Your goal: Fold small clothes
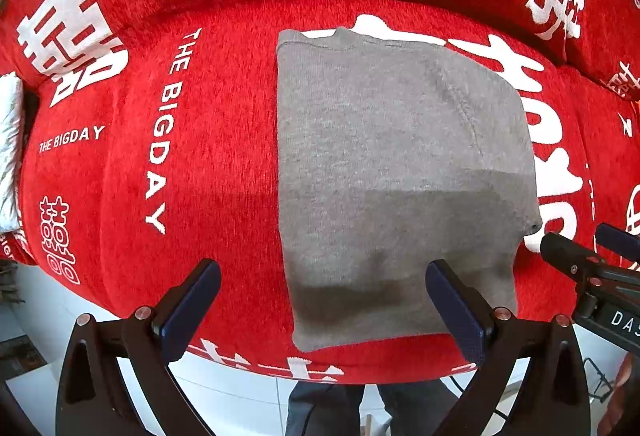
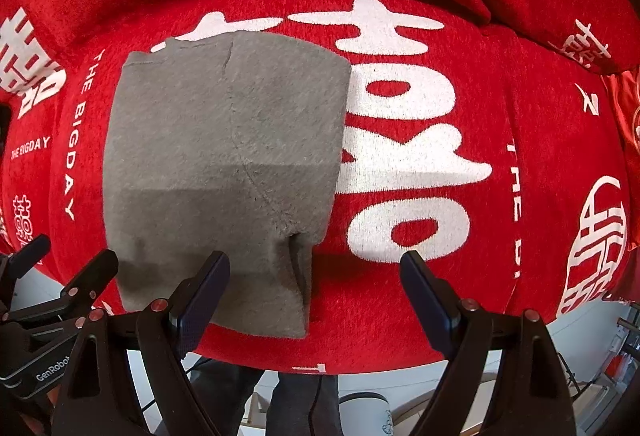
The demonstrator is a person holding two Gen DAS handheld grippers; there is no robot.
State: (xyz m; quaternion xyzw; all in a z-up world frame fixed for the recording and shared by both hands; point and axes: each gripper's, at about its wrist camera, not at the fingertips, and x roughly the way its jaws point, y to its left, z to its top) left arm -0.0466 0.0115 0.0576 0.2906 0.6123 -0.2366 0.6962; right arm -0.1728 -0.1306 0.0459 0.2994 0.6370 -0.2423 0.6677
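Left wrist view: a grey knit garment (image 1: pixel 400 172), folded to a rough rectangle, lies flat on a red cover (image 1: pixel 224 140) printed with white Chinese characters and the words "THE BIGDAY". Its ribbed neckline edge lies at the far side, and a seam curves down its right half. The left gripper (image 1: pixel 324 306) hangs above the garment's near edge with its jaws spread wide and nothing between them; the left finger (image 1: pixel 192 300) stands over bare red cover, the right finger over grey cloth. At the right edge of this view the right gripper (image 1: pixel 580 248) appears, its tips just beside the garment's near right corner; whether they touch the cloth cannot be told here. A white cushion (image 1: pixel 10 148) shows at the far left. Right wrist view: the same garment (image 2: pixel 224 156) lies left of centre on the cover (image 2: pixel 520 108), with a small puckered fold at its near right corner. The right gripper (image 2: pixel 316 292) is likewise spread wide and holds nothing, its left finger over the garment's near edge and its right finger over the cover. The left gripper (image 2: pixel 72 256) shows at the lower left, beside the garment's near left corner.
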